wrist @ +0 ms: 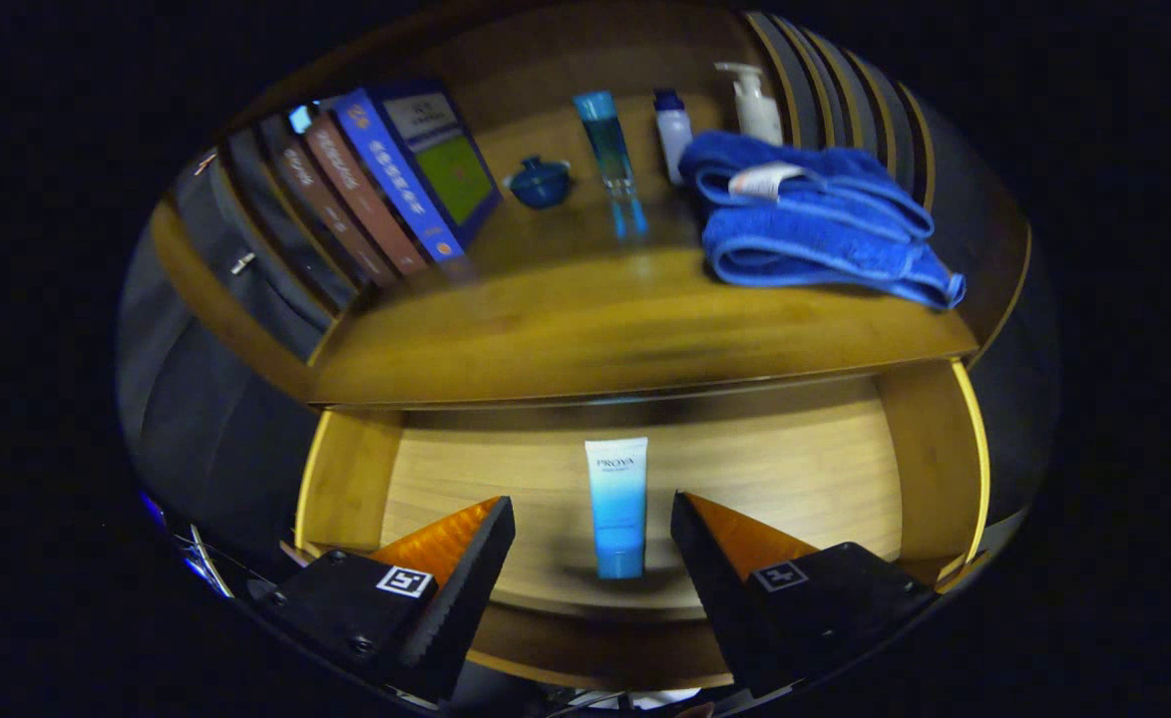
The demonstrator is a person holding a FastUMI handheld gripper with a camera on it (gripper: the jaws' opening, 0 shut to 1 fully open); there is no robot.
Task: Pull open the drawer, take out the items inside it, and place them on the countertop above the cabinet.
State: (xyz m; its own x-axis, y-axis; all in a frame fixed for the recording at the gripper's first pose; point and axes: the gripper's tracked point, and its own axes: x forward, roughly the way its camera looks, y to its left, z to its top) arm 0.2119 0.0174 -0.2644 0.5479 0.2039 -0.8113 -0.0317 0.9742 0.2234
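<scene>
We see a wooden table (585, 329) above an open drawer (795, 469), dim dark surroundings on both sides. On the table stand leaning books (386, 189), a small blue lidded pot (540, 182), a tall blue bottle (607, 145), a small white bottle (672, 135), a pump bottle (753, 100) and folded blue towels (810, 214). In the drawer a blue-and-white tube (616, 507) lies between the fingers of our gripper (593, 524), which are spread, touching nothing. The table's front edge hides the drawer's back.
</scene>
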